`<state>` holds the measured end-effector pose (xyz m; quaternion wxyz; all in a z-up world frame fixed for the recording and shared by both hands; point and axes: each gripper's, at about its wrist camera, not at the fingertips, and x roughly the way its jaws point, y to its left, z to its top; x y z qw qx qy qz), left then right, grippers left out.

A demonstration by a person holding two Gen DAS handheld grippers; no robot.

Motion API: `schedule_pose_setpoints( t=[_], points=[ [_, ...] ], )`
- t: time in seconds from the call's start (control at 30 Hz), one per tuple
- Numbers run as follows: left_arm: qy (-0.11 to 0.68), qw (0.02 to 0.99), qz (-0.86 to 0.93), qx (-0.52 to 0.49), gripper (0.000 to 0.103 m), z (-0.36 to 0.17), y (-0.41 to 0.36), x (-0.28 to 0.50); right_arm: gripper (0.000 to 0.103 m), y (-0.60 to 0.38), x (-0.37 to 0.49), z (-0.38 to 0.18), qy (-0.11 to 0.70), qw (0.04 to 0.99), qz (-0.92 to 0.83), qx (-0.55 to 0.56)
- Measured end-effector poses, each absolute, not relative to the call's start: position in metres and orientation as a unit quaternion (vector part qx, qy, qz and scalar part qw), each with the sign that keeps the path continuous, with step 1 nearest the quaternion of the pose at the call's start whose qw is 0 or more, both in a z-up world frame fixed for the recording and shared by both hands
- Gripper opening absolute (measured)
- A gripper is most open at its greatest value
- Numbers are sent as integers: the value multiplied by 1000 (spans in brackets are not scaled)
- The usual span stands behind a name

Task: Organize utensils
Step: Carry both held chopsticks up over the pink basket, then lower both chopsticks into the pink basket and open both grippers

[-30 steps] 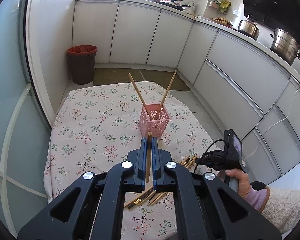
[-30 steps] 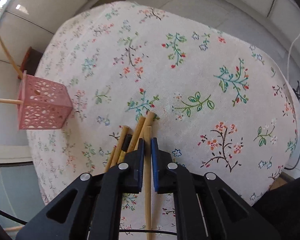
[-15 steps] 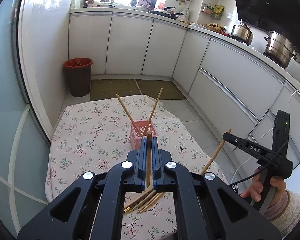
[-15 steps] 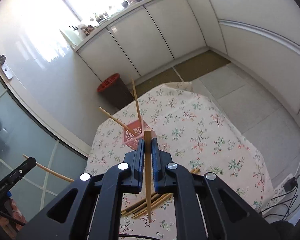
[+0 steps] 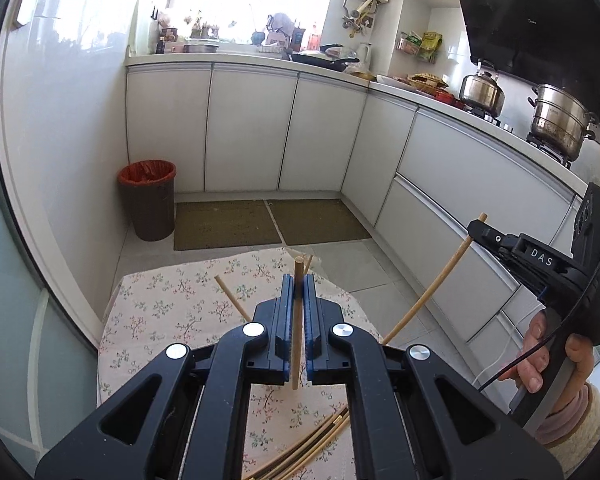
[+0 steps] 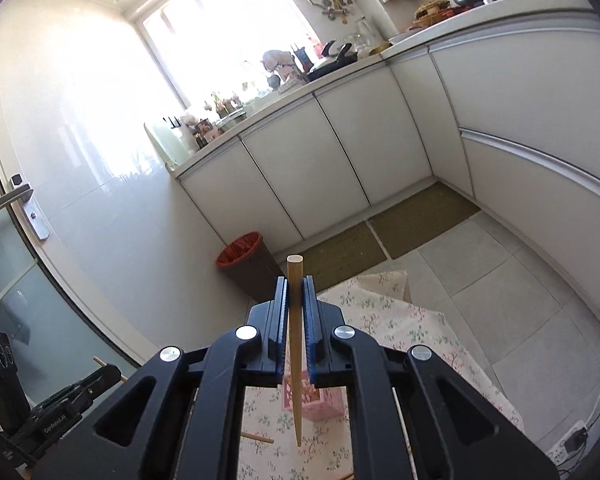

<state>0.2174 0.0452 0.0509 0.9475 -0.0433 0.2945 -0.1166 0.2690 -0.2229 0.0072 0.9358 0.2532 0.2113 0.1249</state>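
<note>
My left gripper (image 5: pixel 296 282) is shut on a wooden chopstick (image 5: pixel 297 336), held upright above the floral-cloth table (image 5: pixel 168 312). My right gripper (image 6: pixel 295 282) is shut on another chopstick (image 6: pixel 296 360), whose tip hangs above the pink perforated basket (image 6: pixel 320 400). The right gripper also shows at the right of the left wrist view (image 5: pixel 484 232), holding its chopstick (image 5: pixel 432 292) at a slant. Two chopsticks (image 5: pixel 232 300) stick up from the basket, which is hidden behind my left jaws. Several loose chopsticks (image 5: pixel 312 440) lie on the cloth near me.
White kitchen cabinets (image 5: pixel 252 128) curve round the back and right. A brown bin with a red liner (image 5: pixel 150 200) stands on the floor at the left. Floor mats (image 5: pixel 268 224) lie beyond the table. Pots (image 5: pixel 556 120) sit on the stove.
Both grippers have risen and tilted up with their chopsticks; the right one lifted its chopstick off the pile and now holds it over the basket.
</note>
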Motion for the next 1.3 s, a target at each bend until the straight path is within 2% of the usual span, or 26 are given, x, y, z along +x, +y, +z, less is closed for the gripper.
schedule_pose_setpoints(
  t=[0.23, 0.5, 0.57, 0.77, 0.9, 1.17, 1.3],
  points=[
    [292, 950, -99, -44, 4, 42, 42, 265, 8, -200, 315, 9, 199, 943, 126, 235],
    [343, 933, -103, -48, 5, -22, 43, 311, 8, -167, 357, -31, 220, 944, 128, 209],
    [341, 933, -102, -61, 14, -29, 49, 307, 8, -160, 360, -38, 222, 946, 129, 200],
    [286, 945, -89, -132, 26, -7, 86, 281, 8, -146, 362, -43, 217, 951, 131, 175],
    [265, 948, -81, -156, 26, 3, 101, 272, 8, -137, 362, -45, 214, 954, 131, 166],
    [284, 944, -57, -160, 32, -12, 112, 278, 11, -101, 370, -76, 241, 953, 133, 123],
    [292, 942, -56, -157, 33, -15, 113, 277, 12, -104, 358, -66, 236, 955, 134, 122]
  ],
)
